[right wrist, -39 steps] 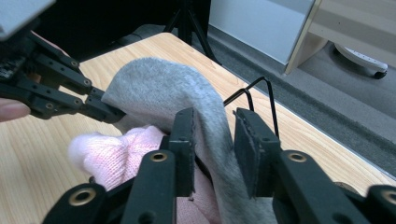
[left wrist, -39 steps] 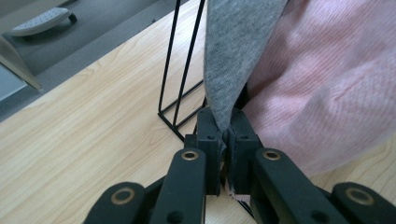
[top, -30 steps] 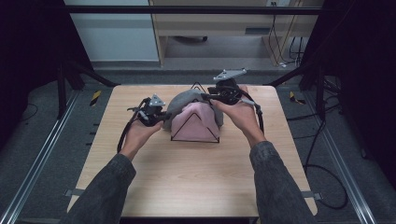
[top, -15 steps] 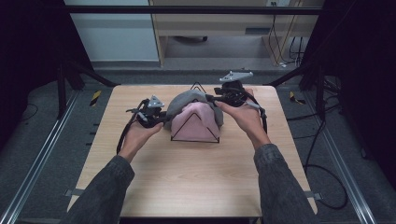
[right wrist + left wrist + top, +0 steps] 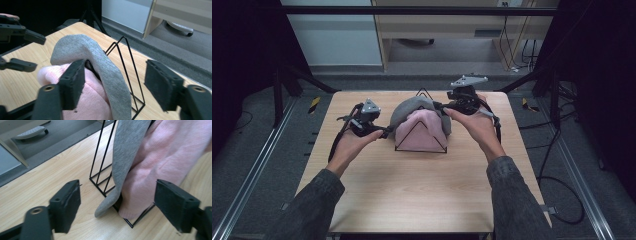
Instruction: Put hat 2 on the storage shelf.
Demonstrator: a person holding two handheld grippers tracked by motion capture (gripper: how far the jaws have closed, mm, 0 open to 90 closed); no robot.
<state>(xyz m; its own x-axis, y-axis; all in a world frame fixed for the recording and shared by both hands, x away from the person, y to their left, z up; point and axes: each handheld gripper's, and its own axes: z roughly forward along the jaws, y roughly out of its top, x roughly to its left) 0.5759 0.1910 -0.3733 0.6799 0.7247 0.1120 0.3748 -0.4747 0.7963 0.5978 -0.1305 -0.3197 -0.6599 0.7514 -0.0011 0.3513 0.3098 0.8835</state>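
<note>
On the wooden surface (image 5: 412, 185), the left gripper (image 5: 384, 131) sits just left of a black wire rack (image 5: 421, 145), its fingers (image 5: 66, 203) spread wide and holding nothing. A pink sock (image 5: 419, 131) hangs over the rack's front wire, with a grey sock (image 5: 404, 107) draped just behind it. Farther back, the right gripper (image 5: 439, 106) hovers at the grey sock's top, fingers (image 5: 73, 81) spread, gripping nothing.

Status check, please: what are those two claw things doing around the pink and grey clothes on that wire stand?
Left gripper open, at rack's base. Right gripper open, astride the grey cloth. Pink cloth and grey both draped on wire rack. Nothing in the way.
</note>
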